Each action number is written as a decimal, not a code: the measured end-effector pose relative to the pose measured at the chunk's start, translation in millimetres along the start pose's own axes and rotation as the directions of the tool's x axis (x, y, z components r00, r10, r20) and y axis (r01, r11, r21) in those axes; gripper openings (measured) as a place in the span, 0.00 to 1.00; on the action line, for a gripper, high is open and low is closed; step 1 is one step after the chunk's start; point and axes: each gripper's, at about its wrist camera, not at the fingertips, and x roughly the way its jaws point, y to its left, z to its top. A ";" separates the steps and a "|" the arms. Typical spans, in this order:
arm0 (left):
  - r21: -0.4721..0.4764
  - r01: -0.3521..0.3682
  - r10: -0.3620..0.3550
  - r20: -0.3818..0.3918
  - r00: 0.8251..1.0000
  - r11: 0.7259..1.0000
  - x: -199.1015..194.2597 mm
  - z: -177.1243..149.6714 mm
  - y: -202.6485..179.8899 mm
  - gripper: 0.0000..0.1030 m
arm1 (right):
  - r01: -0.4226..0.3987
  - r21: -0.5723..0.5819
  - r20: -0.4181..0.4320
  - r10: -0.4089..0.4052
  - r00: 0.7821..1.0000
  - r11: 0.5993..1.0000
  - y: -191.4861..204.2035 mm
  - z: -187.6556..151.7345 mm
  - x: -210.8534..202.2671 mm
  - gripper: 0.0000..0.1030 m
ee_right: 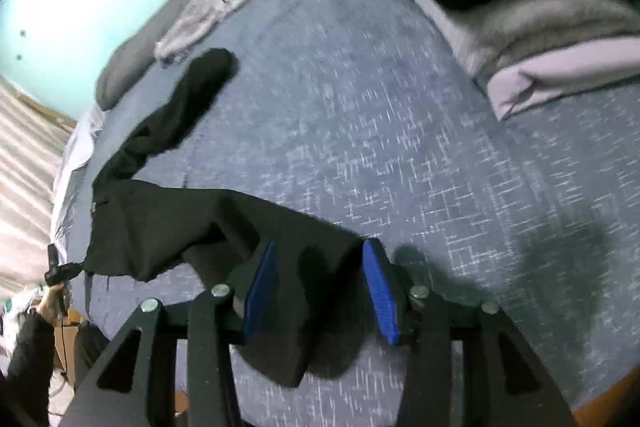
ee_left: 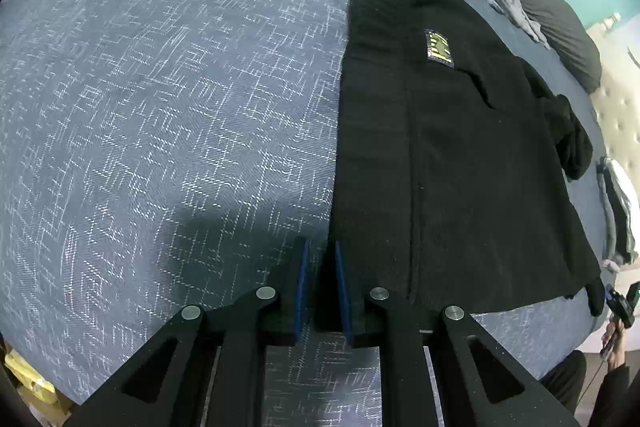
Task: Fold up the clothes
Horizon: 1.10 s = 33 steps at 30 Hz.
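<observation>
A black garment [ee_left: 460, 147] with a blue and yellow label [ee_left: 440, 49] lies flat on the blue patterned bed cover [ee_left: 160, 87]. My left gripper [ee_left: 320, 247] sits at its near left corner, jaws almost together with dark cloth between the blue pads. From the right wrist view the left gripper [ee_right: 54, 267] is seen pinching that corner, the hem stretched from it. My right gripper [ee_right: 322, 243] stands open over the other corner of the garment [ee_right: 168, 227]. The cloth sags loose between its pads, and the right pad [ee_right: 378, 291] is apart from it. One sleeve [ee_right: 200, 79] trails toward the pillow.
A crumpled grey garment [ee_right: 200, 15] lies by the dark pillow [ee_left: 560, 15] at the head of the bed. Folded grey and black clothes [ee_right: 540, 27] are stacked beyond the right gripper. A person's hand [ee_left: 612, 339] holds the right gripper at the bed's edge.
</observation>
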 end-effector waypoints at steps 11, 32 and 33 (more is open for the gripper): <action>0.006 -0.005 0.005 -0.006 1.000 1.000 1.0 0.4 2.1 0.14 | -0.032 -0.056 0.153 0.040 0.987 0.998 26.4 27.6 -23.6 0.08; -0.011 -0.014 0.014 -0.004 1.000 1.000 1.5 -35.4 3.5 0.14 | -0.019 -0.077 0.009 0.020 1.000 0.997 -4.9 -1.4 -4.2 0.08; -0.012 -0.015 0.015 -0.004 1.000 1.000 4.5 -29.6 1.7 0.14 | -0.015 -0.064 0.016 0.016 1.000 0.998 -8.8 -1.0 -5.5 0.08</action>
